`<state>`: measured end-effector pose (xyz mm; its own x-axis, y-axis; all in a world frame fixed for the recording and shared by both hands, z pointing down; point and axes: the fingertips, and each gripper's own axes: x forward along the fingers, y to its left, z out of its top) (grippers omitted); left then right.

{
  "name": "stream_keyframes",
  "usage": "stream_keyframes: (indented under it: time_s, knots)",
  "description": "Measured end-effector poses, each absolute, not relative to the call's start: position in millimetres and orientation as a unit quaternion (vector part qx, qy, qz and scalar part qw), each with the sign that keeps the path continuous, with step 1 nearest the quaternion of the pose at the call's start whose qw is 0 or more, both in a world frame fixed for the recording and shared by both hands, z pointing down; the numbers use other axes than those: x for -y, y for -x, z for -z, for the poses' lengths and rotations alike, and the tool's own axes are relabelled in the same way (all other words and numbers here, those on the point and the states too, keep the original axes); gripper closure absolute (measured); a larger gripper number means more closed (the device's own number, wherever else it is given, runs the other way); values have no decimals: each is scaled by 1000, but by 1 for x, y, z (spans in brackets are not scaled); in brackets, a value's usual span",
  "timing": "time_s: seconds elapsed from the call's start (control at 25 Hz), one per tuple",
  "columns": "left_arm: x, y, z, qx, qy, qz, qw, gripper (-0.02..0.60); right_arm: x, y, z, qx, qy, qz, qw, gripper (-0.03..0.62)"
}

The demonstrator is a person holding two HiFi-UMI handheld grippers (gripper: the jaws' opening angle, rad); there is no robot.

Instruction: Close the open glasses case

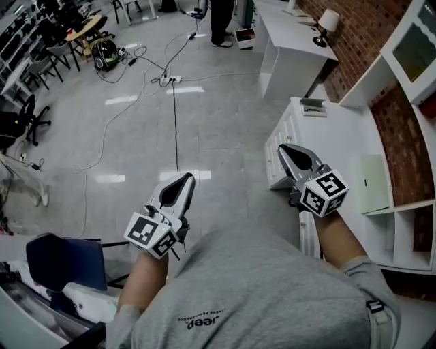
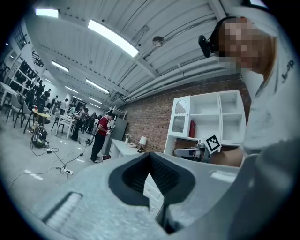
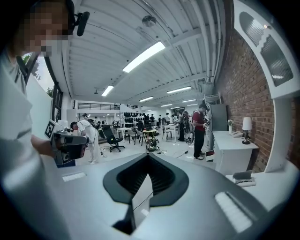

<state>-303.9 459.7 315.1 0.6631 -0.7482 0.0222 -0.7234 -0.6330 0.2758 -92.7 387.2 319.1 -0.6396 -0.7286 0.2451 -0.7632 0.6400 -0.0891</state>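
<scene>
Two sets of jaws, both pressed together on nothing: the left hand-held gripper (image 1: 184, 178) hangs over the floor, the right hand-held gripper (image 1: 284, 148) by the white desk (image 1: 340, 136). What looks like the open glasses case (image 1: 313, 107) sits ahead of it, slightly right, nearer that hand.

Head view steeply down, gripper views level

Left gripper (image 1: 186, 178) over floor (image 1: 136, 129), left of right gripper (image 1: 283, 148). Counter (image 1: 340, 136) right of right gripper; glasses case (image 1: 313, 107) on counter's far end. Shelf unit (image 1: 379, 76) on counter's right side, against brick wall (image 1: 402, 136). Desk (image 1: 289, 48) with lamp (image 1: 328, 20) beyond counter. Power strip (image 1: 170, 80) on floor, left of desk.
</scene>
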Motion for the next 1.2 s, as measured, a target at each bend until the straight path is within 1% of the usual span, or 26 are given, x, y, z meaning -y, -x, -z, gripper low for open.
stream_keyframes:
  time_s: [0.28, 0.48, 0.72, 1.04, 1.2]
  knots:
    - [-443, 338, -318, 390, -910, 42, 134, 586, -377, 121, -324, 892, -432, -100, 88, 585]
    - [-414, 331, -326, 385, -911, 38, 143, 586, -363, 109, -339, 888, -436, -108, 94, 585]
    - [-360, 284, -334, 381, -913, 31, 141, 586, -309, 64, -356, 889, -432, -119, 90, 585]
    - [-239, 186, -334, 399, -903, 37, 156, 586, -179, -12, -362, 909, -390, -114, 90, 585]
    - [-185, 144, -320, 408, -900, 38, 147, 586, -126, -46, -357, 917, -374, -112, 83, 585]
